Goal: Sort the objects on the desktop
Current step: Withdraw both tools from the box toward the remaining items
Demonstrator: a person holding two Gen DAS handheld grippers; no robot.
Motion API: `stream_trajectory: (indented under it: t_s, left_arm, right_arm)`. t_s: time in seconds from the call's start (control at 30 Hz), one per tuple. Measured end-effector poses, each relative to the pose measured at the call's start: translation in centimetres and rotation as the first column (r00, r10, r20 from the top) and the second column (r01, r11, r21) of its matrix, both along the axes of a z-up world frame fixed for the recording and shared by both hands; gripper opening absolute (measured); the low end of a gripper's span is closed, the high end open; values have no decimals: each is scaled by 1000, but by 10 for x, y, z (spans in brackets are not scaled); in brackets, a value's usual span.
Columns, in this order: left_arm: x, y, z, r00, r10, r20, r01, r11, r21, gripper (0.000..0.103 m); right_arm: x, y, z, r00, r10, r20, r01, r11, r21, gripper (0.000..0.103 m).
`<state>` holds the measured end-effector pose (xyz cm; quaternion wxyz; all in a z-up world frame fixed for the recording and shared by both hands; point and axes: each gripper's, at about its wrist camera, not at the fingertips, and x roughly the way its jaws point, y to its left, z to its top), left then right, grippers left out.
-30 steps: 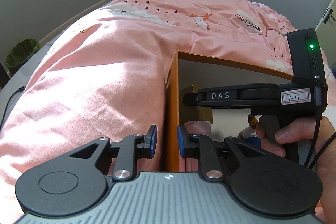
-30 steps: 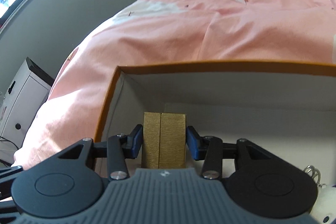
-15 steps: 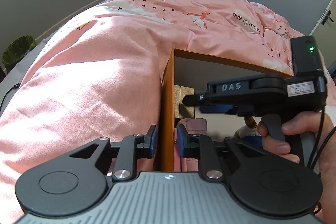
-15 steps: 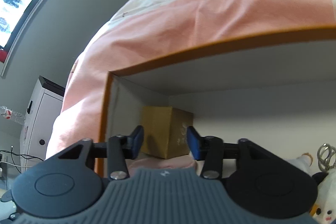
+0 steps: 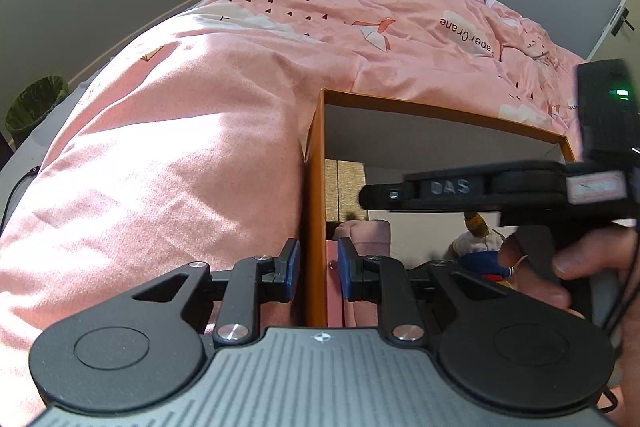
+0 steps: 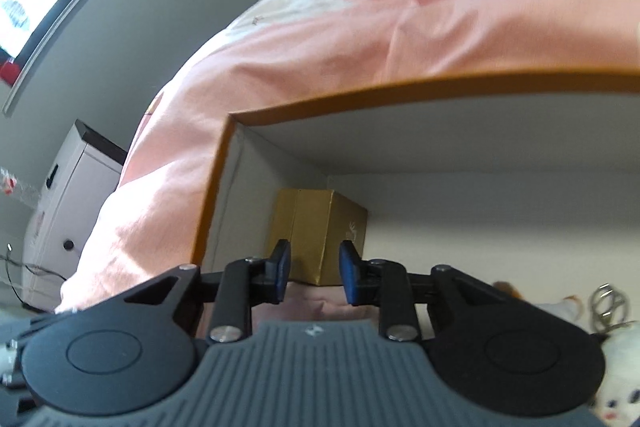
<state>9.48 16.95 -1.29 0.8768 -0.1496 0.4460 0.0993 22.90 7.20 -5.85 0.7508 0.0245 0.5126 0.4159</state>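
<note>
An orange box [image 5: 314, 187] with white inner walls sits on the pink bed. My left gripper [image 5: 319, 269] straddles its left wall and is shut on that wall. A gold box [image 6: 316, 227] stands in the far left corner inside, also visible as the gold box [image 5: 346, 191] in the left wrist view. My right gripper [image 6: 315, 273] hovers just short of it with nothing between its blue pads, and its jaws are closing. The left wrist view shows the right gripper [image 5: 368, 194] from the side above the box, held by a hand [image 5: 580, 267].
Inside the box lie a pink soft item [image 5: 366, 233], plush toys [image 5: 476, 239] and a metal key ring [image 6: 608, 307]. The pink duvet [image 5: 200, 147] surrounds the box. A green bin [image 5: 36, 103] and a white cabinet [image 6: 68, 219] stand by the bed.
The right gripper has pulled back from the gold box, which now stands free in the corner, and its jaws have narrowed. The left gripper has stayed on the box wall.
</note>
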Motion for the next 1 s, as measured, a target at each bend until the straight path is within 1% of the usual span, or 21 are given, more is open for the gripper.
stream_trajectory:
  t_s: [0.1, 0.27, 0.4, 0.47, 0.53, 0.6, 0.67, 0.7, 0.77, 0.83, 0.9, 1.0]
  left_arm:
    - [-2, -6, 4, 1000, -14, 4, 14, 1000, 14, 22]
    - [-7, -19, 13, 999, -39, 18, 38, 998, 55, 22]
    - [-14, -33, 25, 996, -80, 47, 77, 995, 66, 22]
    - [-19, -41, 30, 993, -103, 57, 99, 992, 78, 25]
    - [-25, -52, 35, 988, -136, 67, 130, 987, 92, 27]
    - [-33, -65, 41, 980, -180, 78, 171, 979, 113, 33]
    - [-40, -78, 45, 973, -210, 91, 197, 971, 137, 49]
    - [-43, -84, 46, 968, -230, 97, 215, 966, 146, 50]
    - [-47, -98, 46, 953, -295, 74, 282, 948, 146, 50]
    - [-49, -110, 41, 934, -356, 40, 350, 931, 101, 50]
    - [-49, -121, 31, 918, -398, -9, 397, 916, 50, 50]
    - [-50, -136, 10, 900, -429, -78, 432, 902, 25, 50]
  right_arm:
    - [-15, -12, 16, 996, 37, 86, -37, 999, -7, 31]
    - [-44, -45, 37, 979, 84, 187, -91, 995, 31, 31]
    - [-73, -72, 51, 941, 82, 329, -91, 996, 13, 31]
    - [-85, -87, 56, 919, 75, 388, -86, 996, 11, 35]
    - [-95, -101, 58, 901, 73, 427, -80, 997, 0, 35]
    - [-104, -118, 60, 890, 64, 452, -69, 998, -5, 35]
    - [-111, -134, 60, 895, 68, 441, -68, 998, -15, 35]
    - [-114, -141, 58, 904, 69, 421, -68, 998, -15, 35]
    - [-118, -154, 51, 934, 56, 354, -51, 998, -21, 36]
    - [-122, -165, 40, 958, 32, 285, -20, 999, -44, 36]
    - [-128, -171, 25, 972, 6, 236, 18, 995, -102, 36]
    - [-134, -179, 4, 981, -42, 189, 75, 983, -168, 36]
